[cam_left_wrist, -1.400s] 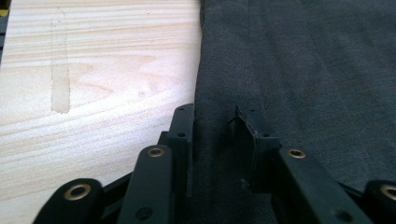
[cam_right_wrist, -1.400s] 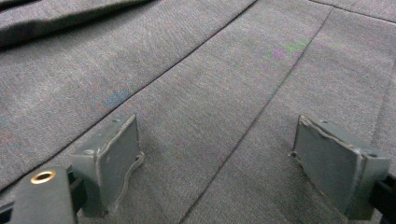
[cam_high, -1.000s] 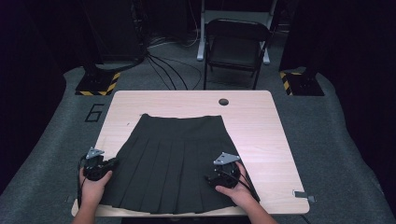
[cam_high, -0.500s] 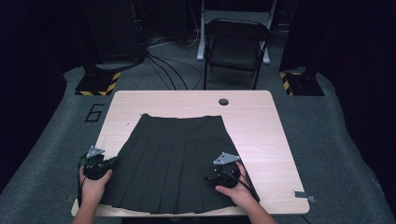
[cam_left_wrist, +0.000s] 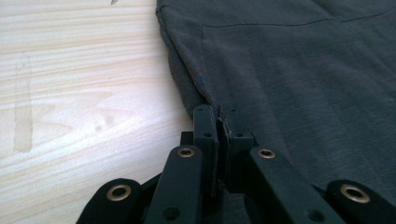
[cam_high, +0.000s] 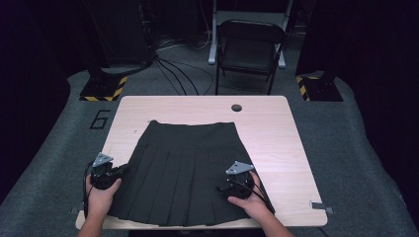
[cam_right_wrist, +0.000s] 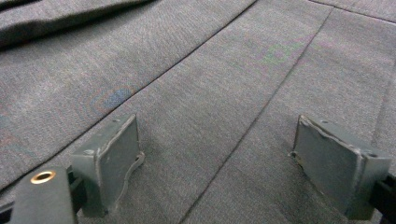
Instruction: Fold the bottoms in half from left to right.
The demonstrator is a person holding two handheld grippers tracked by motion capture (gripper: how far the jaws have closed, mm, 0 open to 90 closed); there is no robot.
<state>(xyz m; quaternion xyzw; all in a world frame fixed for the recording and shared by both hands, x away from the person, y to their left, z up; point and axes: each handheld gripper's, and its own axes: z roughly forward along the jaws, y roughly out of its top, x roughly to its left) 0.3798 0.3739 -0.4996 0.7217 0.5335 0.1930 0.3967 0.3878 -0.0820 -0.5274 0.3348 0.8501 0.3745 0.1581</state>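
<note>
Two grippers work a dark pleated skirt (cam_high: 190, 173) spread flat on the table (cam_high: 276, 143): left gripper (cam_left_wrist: 218, 122) clamped on the skirt's side edge, presumably to lift it, right gripper (cam_right_wrist: 236, 163) spread wide over the pleats.

Light wooden table (cam_high: 276, 133) with rounded corners at centre, a round cable hole (cam_high: 236, 107) near its 12 o'clock edge. Grey carpet (cam_high: 346, 148) all around, marked with a number 6 (cam_high: 101, 119) at 10 o'clock. Black folding chair (cam_high: 250, 52) at 12 o'clock. Yellow-and-black striped bases (cam_high: 104, 89) at 11 and 1 o'clock. Cables (cam_high: 173, 69) trailing over floor. Dark surroundings beyond.
</note>
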